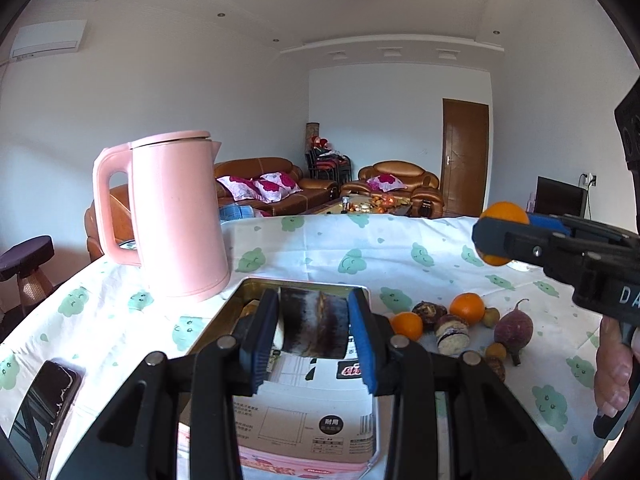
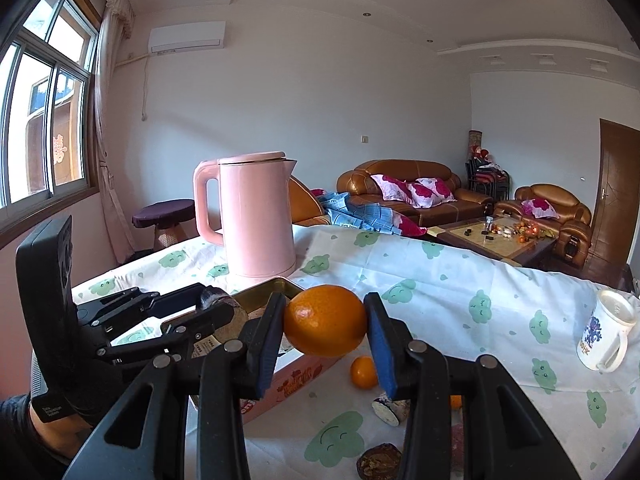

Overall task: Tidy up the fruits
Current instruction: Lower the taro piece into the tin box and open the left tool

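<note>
My left gripper [image 1: 314, 304] is shut on a dark brown cut chunk of fruit [image 1: 312, 326] with a pale cut face, held over the metal tin [image 1: 304, 282]. In the right wrist view that left gripper [image 2: 218, 306] and its chunk [image 2: 240, 316] hang at the tin's [image 2: 276, 286] near left. My right gripper [image 2: 326, 312] is shut on a large orange [image 2: 324, 320], lifted above the cloth just right of the tin. The left wrist view shows the right gripper [image 1: 496, 236] and its orange [image 1: 505, 211] at the right edge.
Loose on the cloth right of the tin lie two small oranges [image 1: 467, 307], dark wrinkled fruits [image 1: 430, 314], a cut piece [image 1: 452, 334] and a purple root [image 1: 513, 328]. A pink kettle [image 2: 256, 216] stands behind the tin. A mug [image 2: 604, 332] stands far right, a phone [image 1: 44, 404] near left.
</note>
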Action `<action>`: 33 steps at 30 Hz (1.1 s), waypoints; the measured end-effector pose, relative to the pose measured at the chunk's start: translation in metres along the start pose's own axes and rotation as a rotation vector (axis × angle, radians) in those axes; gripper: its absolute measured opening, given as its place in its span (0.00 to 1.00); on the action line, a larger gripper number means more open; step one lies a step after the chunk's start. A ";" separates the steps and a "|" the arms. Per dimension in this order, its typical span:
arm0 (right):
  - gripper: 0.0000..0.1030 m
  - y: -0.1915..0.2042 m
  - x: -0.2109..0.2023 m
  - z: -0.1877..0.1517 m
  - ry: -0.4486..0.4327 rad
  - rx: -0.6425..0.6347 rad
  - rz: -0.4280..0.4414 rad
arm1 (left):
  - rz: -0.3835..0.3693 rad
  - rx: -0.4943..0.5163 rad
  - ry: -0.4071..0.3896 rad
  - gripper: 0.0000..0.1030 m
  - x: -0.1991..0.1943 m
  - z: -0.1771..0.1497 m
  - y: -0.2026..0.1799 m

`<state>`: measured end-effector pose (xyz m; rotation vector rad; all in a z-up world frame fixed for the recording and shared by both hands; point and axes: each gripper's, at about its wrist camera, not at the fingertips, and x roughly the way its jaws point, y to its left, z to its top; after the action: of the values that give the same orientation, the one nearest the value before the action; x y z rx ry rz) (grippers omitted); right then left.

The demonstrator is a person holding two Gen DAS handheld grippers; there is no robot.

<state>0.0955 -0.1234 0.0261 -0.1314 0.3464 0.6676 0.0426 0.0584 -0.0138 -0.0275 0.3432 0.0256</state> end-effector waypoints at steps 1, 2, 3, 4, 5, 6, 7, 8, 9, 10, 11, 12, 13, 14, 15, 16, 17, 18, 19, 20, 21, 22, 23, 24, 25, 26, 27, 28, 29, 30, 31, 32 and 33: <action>0.41 0.002 0.004 0.001 0.006 -0.006 0.000 | 0.004 -0.002 0.007 0.36 0.002 0.000 0.003; 0.41 0.004 0.008 0.001 0.013 -0.011 0.002 | 0.006 -0.004 0.013 0.36 0.005 0.000 0.006; 0.41 0.006 0.013 0.002 0.020 -0.015 0.005 | 0.007 -0.008 0.018 0.36 0.007 0.001 0.009; 0.41 0.007 0.017 0.002 0.027 -0.017 0.009 | 0.007 -0.015 0.024 0.36 0.009 0.001 0.012; 0.41 0.009 0.021 0.002 0.034 -0.020 0.010 | 0.009 -0.020 0.032 0.36 0.011 0.001 0.015; 0.41 0.010 0.025 0.002 0.042 -0.026 0.010 | 0.013 -0.024 0.038 0.36 0.014 0.002 0.017; 0.41 0.011 0.030 0.002 0.049 -0.028 0.011 | 0.016 -0.027 0.044 0.36 0.016 0.002 0.020; 0.41 0.012 0.035 0.002 0.058 -0.030 0.014 | 0.018 -0.031 0.049 0.36 0.018 0.002 0.023; 0.41 0.013 0.040 0.002 0.067 -0.031 0.017 | 0.021 -0.034 0.058 0.36 0.021 0.002 0.026; 0.41 0.013 0.045 0.001 0.077 -0.033 0.019 | 0.021 -0.036 0.068 0.36 0.024 0.003 0.029; 0.41 0.015 0.050 0.000 0.086 -0.036 0.020 | 0.020 -0.038 0.076 0.36 0.026 0.003 0.031; 0.41 0.016 0.056 0.000 0.095 -0.040 0.020 | 0.019 -0.039 0.083 0.36 0.028 0.003 0.033; 0.41 0.017 0.061 -0.001 0.106 -0.044 0.021 | 0.019 -0.040 0.089 0.36 0.029 0.003 0.034; 0.41 0.018 0.067 -0.002 0.116 -0.047 0.023 | 0.017 -0.041 0.097 0.36 0.031 0.002 0.036; 0.41 0.020 0.072 -0.003 0.126 -0.050 0.026 | 0.014 -0.045 0.106 0.36 0.033 0.002 0.038; 0.41 0.022 0.076 -0.005 0.134 -0.054 0.029 | 0.010 -0.051 0.115 0.36 0.035 0.001 0.039; 0.41 0.024 0.081 -0.007 0.143 -0.060 0.034 | 0.007 -0.051 0.128 0.36 0.038 -0.001 0.041; 0.41 0.027 0.085 -0.009 0.152 -0.067 0.038 | 0.009 -0.049 0.138 0.36 0.041 -0.002 0.043; 0.41 0.030 0.089 -0.011 0.161 -0.074 0.041 | 0.012 -0.048 0.146 0.36 0.042 -0.003 0.043; 0.41 0.032 0.093 -0.014 0.171 -0.081 0.046 | 0.014 -0.046 0.154 0.36 0.044 -0.005 0.044; 0.41 0.034 0.097 -0.017 0.179 -0.086 0.049 | 0.016 -0.048 0.162 0.36 0.046 -0.006 0.046; 0.41 0.036 0.100 -0.019 0.187 -0.089 0.052 | 0.017 -0.049 0.170 0.36 0.047 -0.007 0.047; 0.41 0.037 0.104 -0.021 0.196 -0.090 0.056 | 0.016 -0.054 0.181 0.36 0.049 -0.008 0.048; 0.41 0.038 0.107 -0.022 0.203 -0.092 0.061 | 0.010 -0.063 0.186 0.36 0.050 -0.009 0.050; 0.41 0.039 0.110 -0.024 0.209 -0.094 0.063 | 0.013 -0.060 0.189 0.36 0.050 -0.009 0.051; 0.41 0.041 0.112 -0.025 0.213 -0.099 0.065 | 0.019 -0.051 0.193 0.36 0.051 -0.009 0.051; 0.41 0.042 0.115 -0.027 0.219 -0.104 0.068 | 0.020 -0.050 0.198 0.36 0.052 -0.009 0.052; 0.41 0.043 0.117 -0.028 0.224 -0.109 0.072 | 0.019 -0.050 0.204 0.36 0.053 -0.010 0.052; 0.41 0.045 0.119 -0.028 0.228 -0.114 0.075 | 0.017 -0.049 0.212 0.36 0.054 -0.010 0.052; 0.41 0.047 0.121 -0.029 0.233 -0.119 0.077 | 0.015 -0.054 0.219 0.36 0.055 -0.010 0.054; 0.41 0.048 0.122 -0.030 0.237 -0.122 0.080 | 0.017 -0.058 0.224 0.36 0.056 -0.010 0.054; 0.41 0.049 0.123 -0.031 0.241 -0.124 0.084 | 0.019 -0.058 0.228 0.36 0.057 -0.010 0.055; 0.41 0.049 0.124 -0.031 0.245 -0.125 0.086 | 0.019 -0.058 0.232 0.36 0.058 -0.010 0.055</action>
<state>0.1472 -0.0199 -0.0480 -0.3210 0.5482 0.7601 0.0918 0.1147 -0.0440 -0.0847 0.5747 0.0518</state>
